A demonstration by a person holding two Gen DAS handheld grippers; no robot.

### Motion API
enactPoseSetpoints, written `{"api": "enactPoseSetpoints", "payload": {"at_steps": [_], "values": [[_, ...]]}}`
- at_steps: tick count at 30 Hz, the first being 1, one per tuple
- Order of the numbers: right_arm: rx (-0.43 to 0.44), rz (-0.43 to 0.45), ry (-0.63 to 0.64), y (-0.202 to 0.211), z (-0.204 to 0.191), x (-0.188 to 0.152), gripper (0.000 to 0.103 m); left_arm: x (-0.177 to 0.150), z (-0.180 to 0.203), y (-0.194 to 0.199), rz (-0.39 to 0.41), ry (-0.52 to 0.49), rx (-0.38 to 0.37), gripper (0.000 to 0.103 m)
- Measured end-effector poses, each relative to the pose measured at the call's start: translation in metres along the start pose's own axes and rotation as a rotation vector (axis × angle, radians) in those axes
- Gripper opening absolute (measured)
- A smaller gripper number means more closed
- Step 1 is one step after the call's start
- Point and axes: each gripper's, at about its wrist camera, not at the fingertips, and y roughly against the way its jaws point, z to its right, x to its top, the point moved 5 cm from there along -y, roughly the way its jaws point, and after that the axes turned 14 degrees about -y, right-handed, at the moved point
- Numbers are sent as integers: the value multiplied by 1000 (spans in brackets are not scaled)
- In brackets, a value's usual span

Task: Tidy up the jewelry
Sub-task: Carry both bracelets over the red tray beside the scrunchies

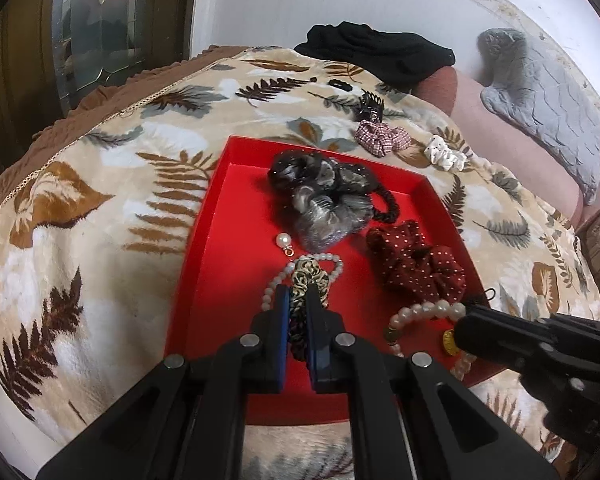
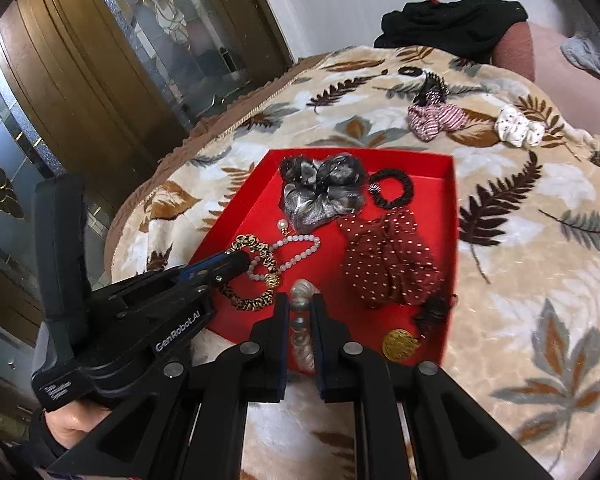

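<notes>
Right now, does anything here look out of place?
Yes: a plaid scrunchie, a white scrunchie and a black claw clip lie loose on the blanket, outside the red tray where the other pieces sit.

Home bedroom, leaf-print blanket [image 1: 100, 240] on bed, grey pillow [image 1: 540, 96], ornate glass-panelled wooden door [image 2: 100, 60]

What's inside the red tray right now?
In the red tray: grey-black scrunchie, black hair tie, dotted maroon scrunchie, pearl earring, bead bracelet, leopard scrunchie, pearl bracelet, gold disc. Anything beneath the scrunchies is hidden.
</notes>
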Motion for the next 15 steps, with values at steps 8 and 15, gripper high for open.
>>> {"api": "enactPoseSetpoints", "payload": {"at_steps": [8,15], "values": [[-111,15,-1,-16,22,9,12,-3,3,-15,-33,-11,-16,7],[-150,6,-12,-26,35,9,12,-6,9,-24,-55,-43,0,7]]}}
